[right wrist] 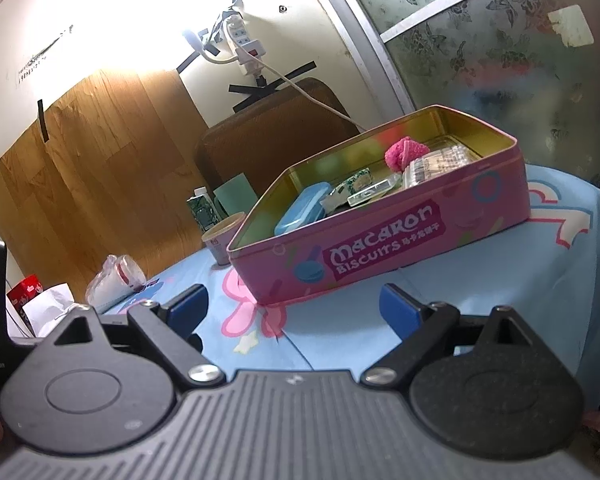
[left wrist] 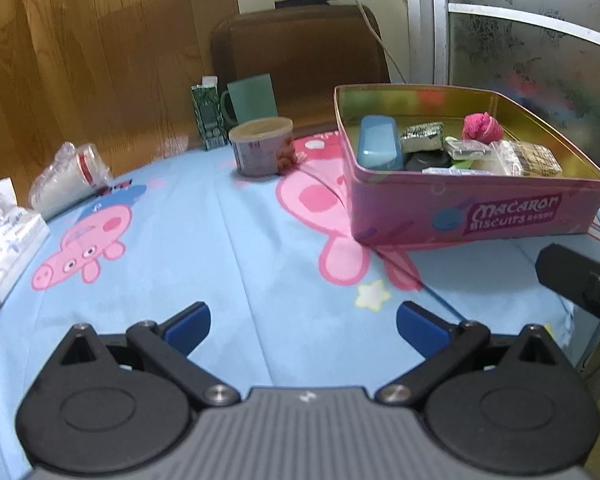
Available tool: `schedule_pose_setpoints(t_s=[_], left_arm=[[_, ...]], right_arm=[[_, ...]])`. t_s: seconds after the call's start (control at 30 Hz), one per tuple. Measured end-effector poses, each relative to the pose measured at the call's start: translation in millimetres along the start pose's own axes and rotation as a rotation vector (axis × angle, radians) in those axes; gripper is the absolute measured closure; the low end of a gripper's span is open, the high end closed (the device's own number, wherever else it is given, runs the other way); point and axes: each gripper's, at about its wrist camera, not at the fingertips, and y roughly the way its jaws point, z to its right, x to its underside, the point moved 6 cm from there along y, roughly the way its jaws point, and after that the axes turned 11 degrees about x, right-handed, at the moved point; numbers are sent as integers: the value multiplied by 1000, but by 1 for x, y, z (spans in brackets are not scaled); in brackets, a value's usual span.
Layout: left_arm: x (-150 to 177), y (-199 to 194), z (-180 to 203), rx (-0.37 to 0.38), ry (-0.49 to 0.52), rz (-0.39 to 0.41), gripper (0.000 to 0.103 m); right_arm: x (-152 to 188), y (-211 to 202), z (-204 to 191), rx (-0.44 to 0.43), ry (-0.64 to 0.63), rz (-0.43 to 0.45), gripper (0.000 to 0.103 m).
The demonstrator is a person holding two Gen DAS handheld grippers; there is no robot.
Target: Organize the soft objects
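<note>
We've got the table under its blue cartoon-pig cloth, and on it the pink biscuit tin with its lid off, sitting toward the right side. Both tools hover low over the cloth with nothing in them: left gripper has its jaws wide apart, right gripper the same. Looks to us like we're between picks, so the next move is choosing a soft thing and reaching for it.

Inside the tin, biggest first: a blue case, a clear bag of something brownish, a foil packet, and the fluffy pink puff near the back wall, so that one's already put away. Out on the cloth, a crumpled plastic bag lies far left.
</note>
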Motion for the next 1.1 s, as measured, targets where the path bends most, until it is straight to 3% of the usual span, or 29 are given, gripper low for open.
schedule_pose_setpoints(t_s=[0.63, 1.1], left_arm=[[15, 10, -2, -8, 16, -65, 0], [12, 8, -10, 5, -11, -31, 0]], right_arm=[[4, 6, 0, -1, 3, -34, 9], [8, 7, -3, -1, -15, -32, 9]])
